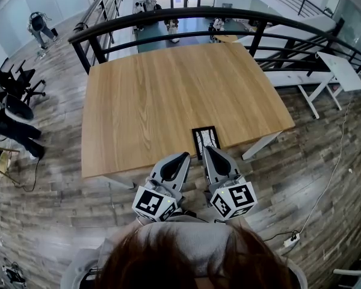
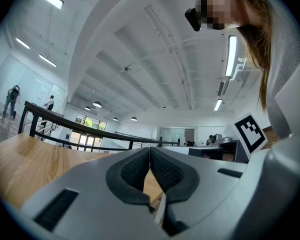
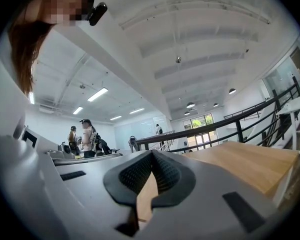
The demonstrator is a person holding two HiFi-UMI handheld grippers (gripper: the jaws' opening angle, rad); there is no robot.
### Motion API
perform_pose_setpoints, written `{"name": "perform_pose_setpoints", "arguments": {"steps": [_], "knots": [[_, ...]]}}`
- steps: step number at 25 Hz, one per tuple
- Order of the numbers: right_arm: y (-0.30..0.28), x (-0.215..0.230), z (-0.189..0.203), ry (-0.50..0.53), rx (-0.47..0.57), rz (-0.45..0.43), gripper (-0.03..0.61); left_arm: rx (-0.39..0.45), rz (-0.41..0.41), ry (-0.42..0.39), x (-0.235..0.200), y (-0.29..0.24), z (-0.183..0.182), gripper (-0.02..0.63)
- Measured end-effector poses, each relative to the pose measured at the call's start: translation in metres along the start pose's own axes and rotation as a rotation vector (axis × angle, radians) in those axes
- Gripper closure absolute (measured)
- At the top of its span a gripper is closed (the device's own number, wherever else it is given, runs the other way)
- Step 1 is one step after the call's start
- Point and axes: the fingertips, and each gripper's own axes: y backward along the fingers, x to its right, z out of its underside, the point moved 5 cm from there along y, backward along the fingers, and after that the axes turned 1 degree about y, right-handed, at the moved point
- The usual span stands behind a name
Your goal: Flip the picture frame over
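Picture frame [image 1: 206, 139], a slim black-rimmed rectangle with a pale centre, lies flat right at the near edge of the bench [image 1: 168, 95], a smooth light-oak slab. Closest in, the grey moulded left gripper [image 1: 185, 156] and right gripper [image 1: 209, 150] flank its near end. On both, the dark ribbed fingers [image 2: 135, 171] are pressed together, holding nothing. Beyond the bench curves a black metal railing [image 1: 186, 17]. White tables [image 1: 340, 68] stand off right on the plank floor [image 1: 325, 161].

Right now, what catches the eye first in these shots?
A large wooden table fills the head view, with a small black frame lying at its near edge. The left gripper and right gripper sit side by side right at that edge, flanking the frame, both with jaws together.
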Motion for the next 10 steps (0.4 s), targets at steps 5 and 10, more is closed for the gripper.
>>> {"name": "perform_pose_setpoints", "arguments": {"steps": [5,10], "knots": [[0.0009,-0.0051,0.0015,-0.003,0.001,-0.016,0.565,-0.004,0.005,-0.001,0.0032,0.0007,0.0011,0.606],[-0.0005,-0.0041,0.0026,-0.019,-0.002,-0.012,0.565,-0.002,0.001,-0.001,0.001,0.0005,0.0016,0.606]]}}
